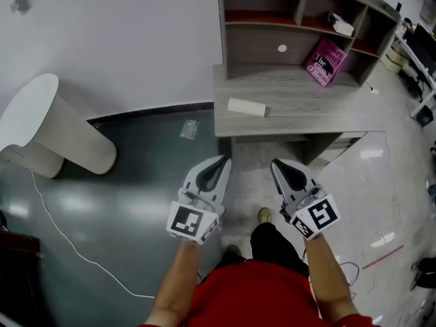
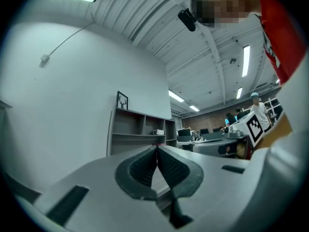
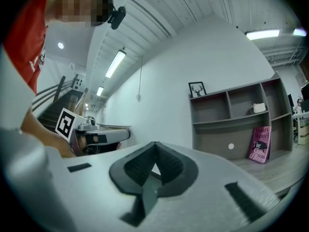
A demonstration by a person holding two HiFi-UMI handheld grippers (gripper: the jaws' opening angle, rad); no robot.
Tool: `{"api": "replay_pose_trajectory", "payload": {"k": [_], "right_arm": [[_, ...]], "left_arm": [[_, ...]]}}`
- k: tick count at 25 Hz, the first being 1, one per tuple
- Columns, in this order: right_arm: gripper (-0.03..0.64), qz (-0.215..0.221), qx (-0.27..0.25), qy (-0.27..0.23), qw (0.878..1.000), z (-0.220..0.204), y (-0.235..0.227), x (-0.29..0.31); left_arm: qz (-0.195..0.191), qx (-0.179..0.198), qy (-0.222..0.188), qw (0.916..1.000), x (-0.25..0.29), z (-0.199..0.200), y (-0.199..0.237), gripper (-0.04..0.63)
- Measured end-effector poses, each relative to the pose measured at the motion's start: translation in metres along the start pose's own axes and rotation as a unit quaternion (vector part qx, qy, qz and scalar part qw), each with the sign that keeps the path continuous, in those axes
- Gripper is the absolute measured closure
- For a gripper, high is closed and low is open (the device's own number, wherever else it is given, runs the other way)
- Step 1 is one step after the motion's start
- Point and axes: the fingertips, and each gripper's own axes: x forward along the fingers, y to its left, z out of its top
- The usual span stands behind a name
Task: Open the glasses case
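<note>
In the head view a pale, oblong glasses case [image 1: 246,107] lies on the grey desk [image 1: 306,118], near its left end. Both grippers hover short of the desk's front edge, over the floor. My left gripper [image 1: 225,159] is shut with nothing between its pads, and its tips meet in the left gripper view [image 2: 157,148]. My right gripper [image 1: 274,162] is likewise shut and empty, its tips touching in the right gripper view [image 3: 155,144]. The case is hidden behind the jaws in both gripper views.
A shelf unit [image 1: 293,19] stands on the desk's back, with a pink book [image 1: 325,61] leaning in it and a small white object [image 1: 340,24] on an upper shelf. A white cone-shaped stand [image 1: 51,131] and a thin cable [image 1: 68,240] are on the floor at left.
</note>
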Motion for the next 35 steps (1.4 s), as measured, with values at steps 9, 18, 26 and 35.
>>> {"api": "replay_pose_trajectory", "payload": {"k": [9, 18, 26, 35], "right_arm": [[0.614, 0.015, -0.012, 0.014, 1.000, -0.031, -0.068, 0.059], [0.612, 0.059, -0.024, 0.063, 0.996, -0.084, -0.156, 0.142], [0.612, 0.114, -0.035, 0.122, 0.985, -0.131, -0.217, 0.185], [0.612, 0.138, -0.052, 0.168, 0.975, -0.180, -0.244, 0.211]], "left_arm": [[0.010, 0.022, 0.040, 0.9989, 0.064, -0.045, 0.044, 0.586], [0.045, 0.024, 0.104, 0.9932, 0.156, -0.121, 0.110, 0.586], [0.083, 0.021, 0.164, 0.9827, 0.217, -0.183, 0.148, 0.586], [0.089, 0.015, 0.252, 0.9634, 0.237, -0.250, 0.173, 0.586]]}}
